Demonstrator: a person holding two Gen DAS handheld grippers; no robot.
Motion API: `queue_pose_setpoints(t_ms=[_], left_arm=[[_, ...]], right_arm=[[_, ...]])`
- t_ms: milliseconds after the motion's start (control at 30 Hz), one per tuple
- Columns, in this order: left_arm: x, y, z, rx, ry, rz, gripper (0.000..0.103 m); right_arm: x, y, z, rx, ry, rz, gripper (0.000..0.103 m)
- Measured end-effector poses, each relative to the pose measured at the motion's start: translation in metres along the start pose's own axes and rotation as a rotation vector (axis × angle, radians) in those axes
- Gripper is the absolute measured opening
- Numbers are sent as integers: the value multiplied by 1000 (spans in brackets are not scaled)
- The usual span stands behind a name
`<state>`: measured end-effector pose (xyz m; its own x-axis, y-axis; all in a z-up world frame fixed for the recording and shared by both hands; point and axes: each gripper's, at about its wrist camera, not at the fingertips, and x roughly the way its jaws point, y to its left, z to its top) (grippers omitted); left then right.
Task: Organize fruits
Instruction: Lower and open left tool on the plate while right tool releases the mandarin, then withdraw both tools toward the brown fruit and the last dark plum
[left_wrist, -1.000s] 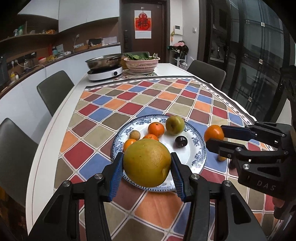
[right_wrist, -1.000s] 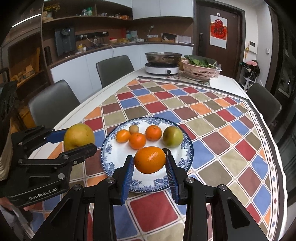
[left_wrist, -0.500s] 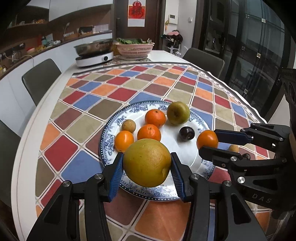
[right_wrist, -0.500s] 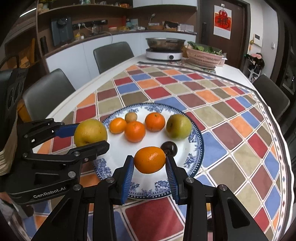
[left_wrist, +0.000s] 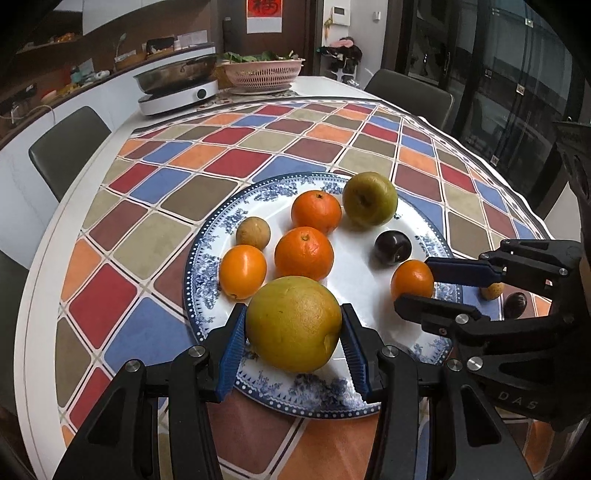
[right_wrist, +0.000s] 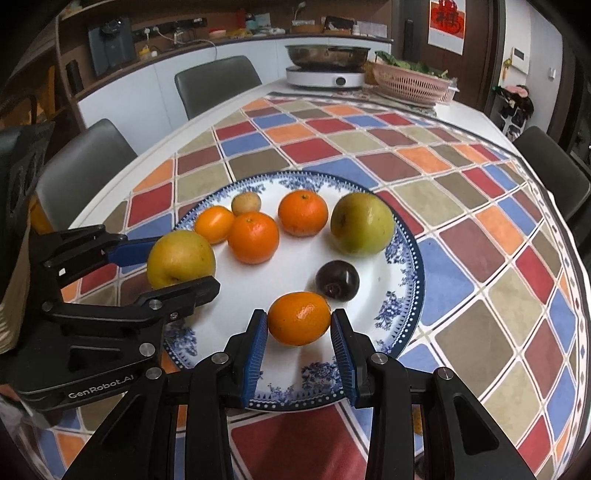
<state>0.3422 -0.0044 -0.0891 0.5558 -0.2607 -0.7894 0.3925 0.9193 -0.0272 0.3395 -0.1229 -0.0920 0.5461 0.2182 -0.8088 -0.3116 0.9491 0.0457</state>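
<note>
Fruit beyond the plate (left_wrist: 207, 266) shows only from my left gripper (left_wrist: 293, 338), clamped on a grapefruit (left_wrist: 293, 325); my right gripper (right_wrist: 299, 330) grips an orange (right_wrist: 299, 317), long axis sideways.

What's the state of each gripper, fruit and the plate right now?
left gripper: shut on the large yellow fruit, over the plate's near edge.
right gripper: shut on a small orange, over the plate.
plate: flat on the tablecloth, holding six loose fruits.
dark plum: loose on the plate.
green apple: loose on the plate.
</note>
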Motion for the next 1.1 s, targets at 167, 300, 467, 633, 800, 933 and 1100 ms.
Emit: queue_pose_setpoints(t_ms=[167,300,467,633,800,933,1100], left_arm=[[9,0,3,4,14,10,49],[10,0,3,4,12,10,49],[11,-1,4,9,13,21,50],[1,-2,8,20,-9,45,52],[-24,-4,11,32,-56,106,62],[-46,-7,10,28,-95,141,66],[-74,-12,3,2,-144,164,71]], right_arm=[[10,-3,0,7,20,-9,36],[10,-3,1,5,16,-10,36],[11,-3,1,-4,13,-15,37],[11,-2,1,-3,14,-13,37],[9,-6,0,29,18,8,39],[-4,-4,0,33,-18,2,48],[-31,-1,-2,17,-64,-4,48]])
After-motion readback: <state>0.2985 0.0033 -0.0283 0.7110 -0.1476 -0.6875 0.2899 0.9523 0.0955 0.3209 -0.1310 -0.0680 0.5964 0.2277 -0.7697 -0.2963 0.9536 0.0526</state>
